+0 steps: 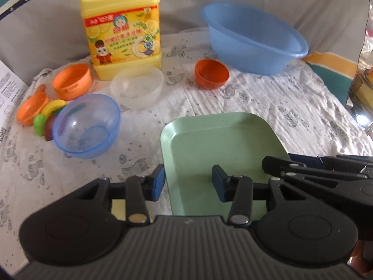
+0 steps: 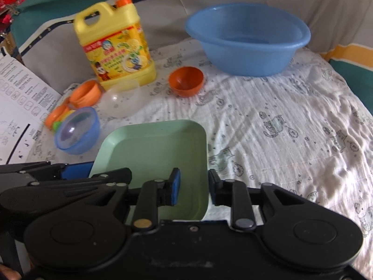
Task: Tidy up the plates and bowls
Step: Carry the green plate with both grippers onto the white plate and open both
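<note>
Green plate (image 1: pixel 216 144) straddled by two claws, on a white cloth (image 2: pixel 279 121).
Left claw (image 1: pixel 188 182) and right claw (image 2: pixel 193 186): each spans one plate rim, pads apart, not pressing. Bowls (image 1: pixel 86 126) lie toward the cloth's far left.

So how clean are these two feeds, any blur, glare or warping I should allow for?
Left wrist view: the yellow detergent bottle is smeared and soft, the green plate fairly sharp, and edges bow from the fisheye. Right wrist view: bright sun patches glare on the white cloth, and the clear bowl nearly washes out.
</note>
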Motion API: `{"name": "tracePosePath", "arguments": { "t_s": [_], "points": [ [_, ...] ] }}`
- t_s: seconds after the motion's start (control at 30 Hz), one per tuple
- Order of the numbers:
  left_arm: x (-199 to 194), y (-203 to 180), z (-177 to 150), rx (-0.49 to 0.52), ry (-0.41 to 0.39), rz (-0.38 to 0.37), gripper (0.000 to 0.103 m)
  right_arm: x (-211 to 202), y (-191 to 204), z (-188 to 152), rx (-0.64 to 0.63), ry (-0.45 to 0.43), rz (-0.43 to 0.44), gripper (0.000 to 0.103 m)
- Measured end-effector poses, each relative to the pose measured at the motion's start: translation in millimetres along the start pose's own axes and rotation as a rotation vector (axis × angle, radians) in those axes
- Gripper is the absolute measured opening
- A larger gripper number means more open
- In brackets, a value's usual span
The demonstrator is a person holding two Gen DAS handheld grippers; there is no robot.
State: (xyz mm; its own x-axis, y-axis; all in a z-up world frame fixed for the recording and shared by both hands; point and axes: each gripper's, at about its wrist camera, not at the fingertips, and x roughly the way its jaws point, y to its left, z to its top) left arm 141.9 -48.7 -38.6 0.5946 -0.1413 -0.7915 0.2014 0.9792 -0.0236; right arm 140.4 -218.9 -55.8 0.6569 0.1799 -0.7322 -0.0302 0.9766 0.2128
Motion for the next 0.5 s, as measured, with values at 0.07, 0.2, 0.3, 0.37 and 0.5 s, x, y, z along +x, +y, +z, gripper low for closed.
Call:
{"name": "tracePosePath", "arguments": {
  "t_s": [0.07, 0.2, 0.3, 0.37, 0.5],
  "points": [
    [-10.6, 3.8, -1.5, -0.005, -0.013, 0.008, 0.042, -9.1, 6.9, -0.6, -0.009, -0.006, 0.005, 0.030],
    [-32.5, 16.0, -6.9, -0.025, -0.035, 0.015, 0.042, -26.4, 25.1, -3.1, -0.042, -0.020, 0.017, 0.030],
    [-49.8, 27.3, -13.2, -0.048, -0.051, 0.020, 0.042, -36.6, 36.1, -3.9, -0.065, -0.026, 0.033, 0.030],
    [-62.3, 36.9, -19.4, -0.067, -0.059, 0.017, 0.042, -44.0, 45.7, -5.7, -0.090, -0.033, 0.042, 0.030],
    [-86.3, 59.4, -35.4, -0.107, -0.075, 0.025, 0.042, -53.2, 68.6, -13.2, -0.136, -0.025, 0.071, 0.030]
  ]
}}
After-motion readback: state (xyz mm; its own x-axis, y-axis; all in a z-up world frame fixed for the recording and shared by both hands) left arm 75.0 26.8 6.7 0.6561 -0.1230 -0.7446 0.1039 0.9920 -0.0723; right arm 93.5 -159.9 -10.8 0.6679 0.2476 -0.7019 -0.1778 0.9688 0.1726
